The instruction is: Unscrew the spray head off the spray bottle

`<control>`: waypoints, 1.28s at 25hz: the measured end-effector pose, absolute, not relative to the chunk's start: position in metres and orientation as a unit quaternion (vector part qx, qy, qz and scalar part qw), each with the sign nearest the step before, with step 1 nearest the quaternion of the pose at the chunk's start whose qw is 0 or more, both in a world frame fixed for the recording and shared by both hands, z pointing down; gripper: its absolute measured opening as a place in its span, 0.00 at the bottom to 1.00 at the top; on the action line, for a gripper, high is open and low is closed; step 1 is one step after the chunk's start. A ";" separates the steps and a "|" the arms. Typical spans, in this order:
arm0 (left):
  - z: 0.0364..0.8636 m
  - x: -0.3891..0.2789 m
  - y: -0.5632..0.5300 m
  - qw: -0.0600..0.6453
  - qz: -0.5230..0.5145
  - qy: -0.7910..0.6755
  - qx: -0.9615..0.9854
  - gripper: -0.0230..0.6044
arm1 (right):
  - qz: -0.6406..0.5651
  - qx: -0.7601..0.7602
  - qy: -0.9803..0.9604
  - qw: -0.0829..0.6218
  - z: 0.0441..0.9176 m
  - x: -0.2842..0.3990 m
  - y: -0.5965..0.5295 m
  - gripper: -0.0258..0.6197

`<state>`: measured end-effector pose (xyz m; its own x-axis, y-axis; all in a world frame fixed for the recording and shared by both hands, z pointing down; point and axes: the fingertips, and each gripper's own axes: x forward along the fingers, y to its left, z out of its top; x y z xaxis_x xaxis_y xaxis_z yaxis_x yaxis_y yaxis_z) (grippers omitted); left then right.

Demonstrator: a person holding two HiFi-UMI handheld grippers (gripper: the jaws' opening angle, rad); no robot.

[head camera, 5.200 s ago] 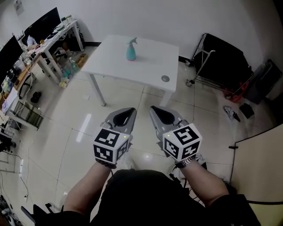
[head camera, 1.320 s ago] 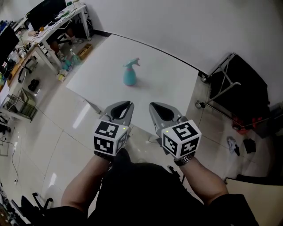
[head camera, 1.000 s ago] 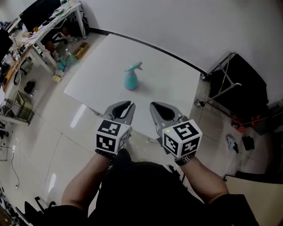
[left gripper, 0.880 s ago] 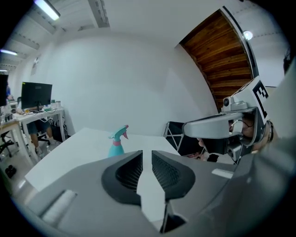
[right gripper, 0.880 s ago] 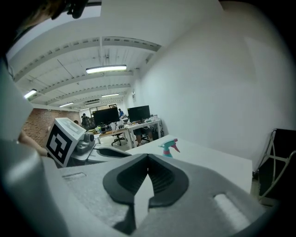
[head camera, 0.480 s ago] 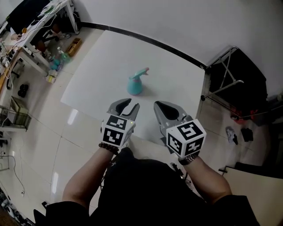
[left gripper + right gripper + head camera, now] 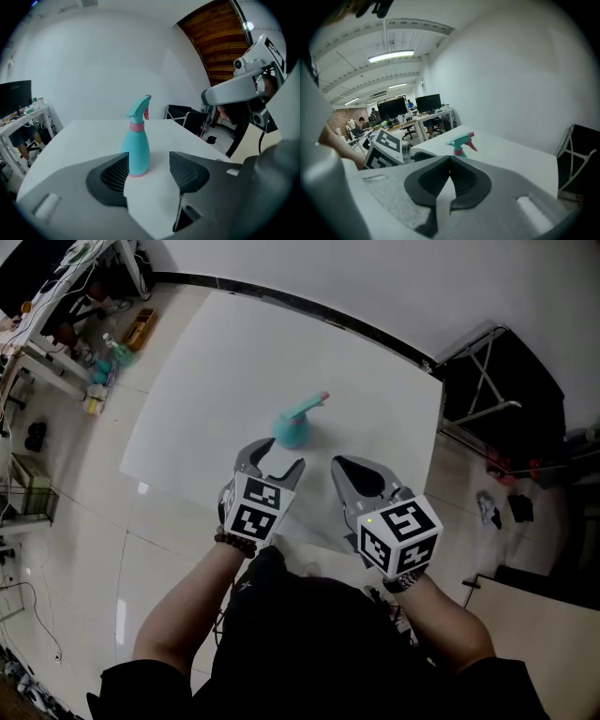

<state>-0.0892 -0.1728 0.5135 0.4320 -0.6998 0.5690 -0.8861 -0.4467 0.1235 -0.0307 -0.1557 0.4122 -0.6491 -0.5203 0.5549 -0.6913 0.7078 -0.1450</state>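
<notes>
Jaws of the left gripper (image 7: 149, 164) have just been opening, empty, before the teal plastic spray bottle (image 7: 136, 151); those of the right gripper (image 7: 450, 161) are pressing together. An off-centre nudge risks toppling it.

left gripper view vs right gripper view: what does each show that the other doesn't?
Only left gripper view: the whole spray bottle down to its base on the white table; left tool jaws apart, just been opening, nothing between them, bottle ahead. Only right gripper view: right tool shut and empty, desks with monitors, the left tool's marker cube. Both: the bottle's spray head, the table.
</notes>
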 end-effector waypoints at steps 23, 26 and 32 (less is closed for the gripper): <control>0.581 -0.083 -0.223 0.162 0.269 -0.429 0.847 0.74 | 0.183 0.369 -0.868 0.277 0.425 -0.038 -0.179 0.03; 0.587 -0.080 -0.227 0.158 0.276 -0.422 0.849 0.76 | 0.183 0.371 -0.867 0.278 0.424 -0.039 -0.182 0.03; 0.594 -0.075 -0.231 0.150 0.279 -0.412 0.854 0.77 | 0.182 0.375 -0.865 0.280 0.423 -0.040 -0.182 0.03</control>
<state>-0.0750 -0.2309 0.5941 0.5048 -0.6197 0.6009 -0.7877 -0.6155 0.0270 -0.0400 -0.1823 0.4229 -0.5629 -0.5464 0.6202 -0.7497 0.6534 -0.1048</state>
